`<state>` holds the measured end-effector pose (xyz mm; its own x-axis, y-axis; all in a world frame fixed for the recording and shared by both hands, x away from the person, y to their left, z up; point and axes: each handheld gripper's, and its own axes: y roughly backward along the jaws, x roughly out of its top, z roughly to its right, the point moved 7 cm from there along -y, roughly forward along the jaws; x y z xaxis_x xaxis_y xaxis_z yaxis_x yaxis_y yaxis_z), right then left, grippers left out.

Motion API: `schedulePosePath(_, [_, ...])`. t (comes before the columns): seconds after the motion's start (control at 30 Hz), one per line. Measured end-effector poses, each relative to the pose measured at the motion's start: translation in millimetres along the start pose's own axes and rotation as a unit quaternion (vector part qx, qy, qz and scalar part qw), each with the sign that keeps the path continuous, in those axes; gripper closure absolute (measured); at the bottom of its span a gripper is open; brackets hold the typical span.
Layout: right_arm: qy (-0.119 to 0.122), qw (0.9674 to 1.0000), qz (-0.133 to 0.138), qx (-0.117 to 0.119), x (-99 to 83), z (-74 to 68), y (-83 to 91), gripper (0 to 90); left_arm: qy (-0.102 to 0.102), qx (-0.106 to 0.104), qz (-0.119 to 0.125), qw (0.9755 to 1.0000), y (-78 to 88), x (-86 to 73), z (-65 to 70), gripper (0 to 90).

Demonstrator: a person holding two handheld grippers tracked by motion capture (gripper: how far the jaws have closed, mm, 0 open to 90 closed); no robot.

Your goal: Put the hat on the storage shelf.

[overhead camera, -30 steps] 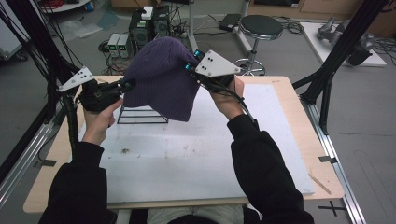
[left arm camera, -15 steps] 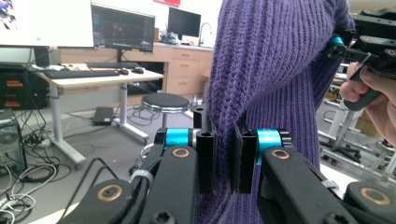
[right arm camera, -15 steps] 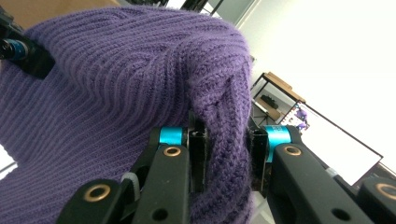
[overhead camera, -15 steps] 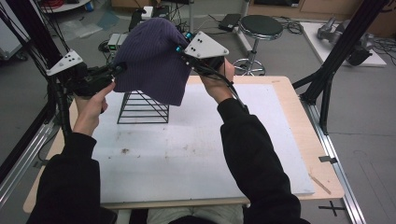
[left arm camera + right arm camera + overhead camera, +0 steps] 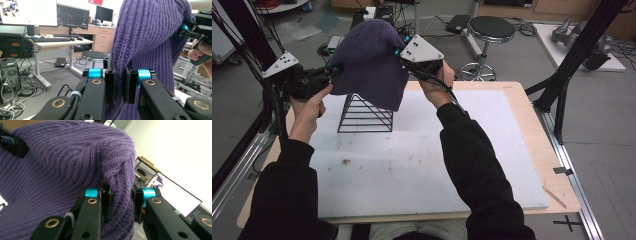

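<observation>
While we look down from the high view, we see our left gripper (image 5: 329,75) and right gripper (image 5: 401,52) holding a purple knitted hat (image 5: 369,62) up in the air, above a black wire rack (image 5: 364,114) that stands on the white table mat (image 5: 412,160). Along the left gripper (image 5: 119,86) in its own view, the jaws are clamped on a fold of the hat (image 5: 147,37). Along the right gripper (image 5: 122,206), the jaws pinch the hat's (image 5: 62,162) thick ribbed edge.
</observation>
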<state>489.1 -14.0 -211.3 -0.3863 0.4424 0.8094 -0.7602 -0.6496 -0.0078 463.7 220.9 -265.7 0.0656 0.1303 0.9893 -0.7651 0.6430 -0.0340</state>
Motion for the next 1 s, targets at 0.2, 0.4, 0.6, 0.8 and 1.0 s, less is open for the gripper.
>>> schedulePosePath(0.2, [0.003,1.0000,-0.001,-0.003,-0.1,-0.8,-5.9,77.0,0.003,0.010,0.009,0.9999,-0.9,-2.6,-4.0,82.3])
schedulePosePath(0.4, [0.012,0.9999,-0.008,0.007,-4.6,-8.0,-12.5,76.9,0.009,0.012,0.005,0.9999,1.3,-12.1,-10.1,82.3])
schedulePosePath(0.6, [0.015,0.9994,-0.017,0.027,-8.6,-20.1,-19.9,76.9,0.025,0.018,0.002,0.9995,6.6,-29.0,-18.6,82.3])
schedulePosePath(0.8, [0.002,0.9978,-0.015,0.064,-10.6,-34.0,-25.6,77.0,0.043,0.020,0.010,0.9988,14.5,-46.3,-24.6,82.0])
schedulePosePath(1.0, [-0.017,0.9949,-0.022,0.097,-15.7,-43.7,-31.1,77.0,0.046,0.033,0.008,0.9984,22.4,-60.8,-32.9,82.0])
